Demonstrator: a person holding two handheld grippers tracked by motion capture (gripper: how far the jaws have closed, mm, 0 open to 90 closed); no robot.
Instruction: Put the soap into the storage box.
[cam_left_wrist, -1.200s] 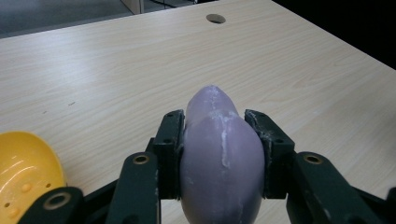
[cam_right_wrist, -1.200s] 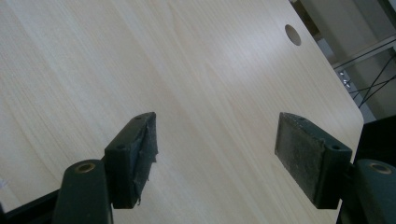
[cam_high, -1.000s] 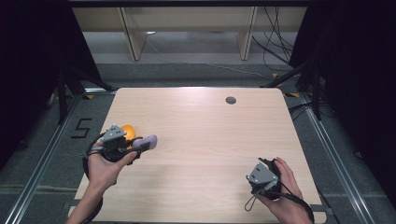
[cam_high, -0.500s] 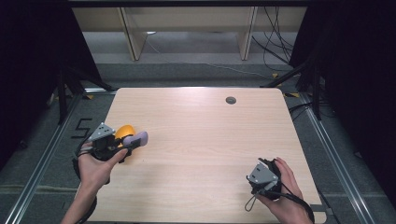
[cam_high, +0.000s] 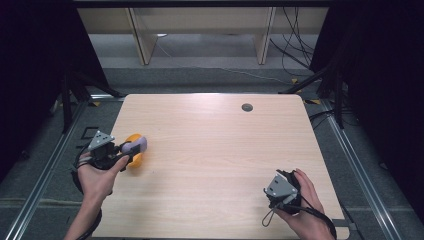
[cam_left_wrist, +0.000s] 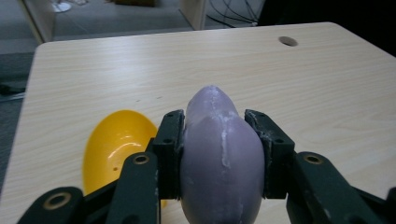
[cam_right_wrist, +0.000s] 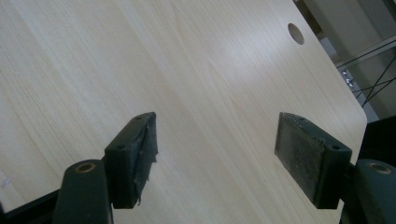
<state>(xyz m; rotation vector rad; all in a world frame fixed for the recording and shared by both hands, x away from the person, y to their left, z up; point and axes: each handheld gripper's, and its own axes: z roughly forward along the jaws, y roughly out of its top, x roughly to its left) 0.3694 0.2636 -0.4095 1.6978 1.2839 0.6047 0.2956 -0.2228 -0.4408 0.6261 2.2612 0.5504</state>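
At the table's left edge, my left gripper (cam_high: 131, 148) is shut on a smooth lilac egg-shaped object (cam_high: 135, 146). In the left gripper view both black pads press the lilac object's (cam_left_wrist: 219, 154) sides, just above a yellow bowl-like half shell (cam_left_wrist: 116, 144) lying open side up on the wood. From the high view the yellow shell (cam_high: 135, 159) shows partly under the gripper. My right gripper (cam_high: 287, 182) rests near the table's front right corner in a person's hand. In its own view the right gripper (cam_right_wrist: 215, 149) stands open, with bare wood between the pads.
The light wooden table (cam_high: 215, 150) has a round cable hole (cam_high: 247, 107) near its far edge, also seen as a cable hole (cam_right_wrist: 295, 33) from the right. Metal rails run along both sides on the floor. Shelving legs and cables lie beyond the far edge.
My left hand has drawn back toward the table's left edge with the lilac object still held. The yellow shell now lies under the jaws. The right hand has stayed put.
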